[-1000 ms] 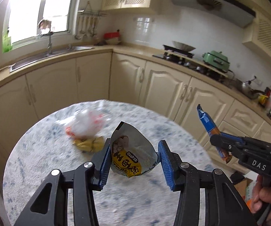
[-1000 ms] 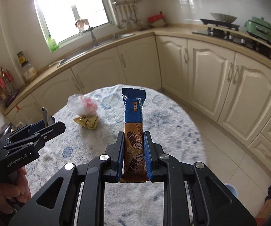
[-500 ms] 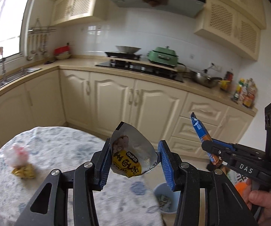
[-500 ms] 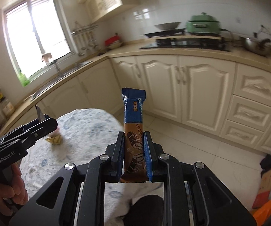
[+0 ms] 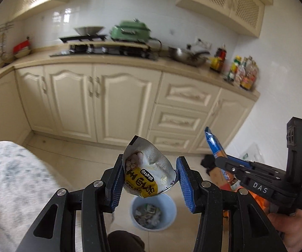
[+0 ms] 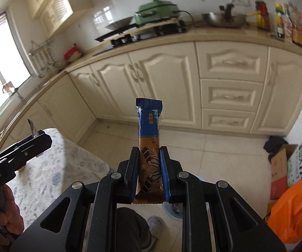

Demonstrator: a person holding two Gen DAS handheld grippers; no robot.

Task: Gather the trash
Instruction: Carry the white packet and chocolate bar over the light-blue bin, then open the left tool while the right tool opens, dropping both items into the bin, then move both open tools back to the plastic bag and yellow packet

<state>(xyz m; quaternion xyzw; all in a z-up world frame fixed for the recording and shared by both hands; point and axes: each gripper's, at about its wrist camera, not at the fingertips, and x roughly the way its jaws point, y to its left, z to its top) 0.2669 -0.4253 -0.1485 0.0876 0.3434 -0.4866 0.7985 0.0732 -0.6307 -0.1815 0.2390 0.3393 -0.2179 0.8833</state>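
Note:
My left gripper point(image 5: 148, 176) is shut on an opened silver snack bag with a yellow label point(image 5: 146, 172) and holds it in the air above a light blue trash bin point(image 5: 153, 212) on the floor. The bin has trash in it. My right gripper point(image 6: 149, 172) is shut on a blue and brown wafer bar wrapper point(image 6: 149, 138), held upright. The right gripper also shows in the left wrist view point(image 5: 220, 161), to the right of the bin. In the right wrist view only a sliver of the bin point(image 6: 175, 210) shows under the fingers.
The round marble-pattern table point(image 5: 10, 189) is at the left. Cream kitchen cabinets point(image 5: 108, 100) line the far wall. A cardboard box point(image 6: 281, 168) and an orange bag point(image 6: 293, 208) lie on the floor at the right. A shoe point(image 6: 154, 224) stands near the bin.
Both grippers swung right, away from the table, each still holding its wrapper. The trash bin has come into view under the left gripper; the table's remaining trash has left view.

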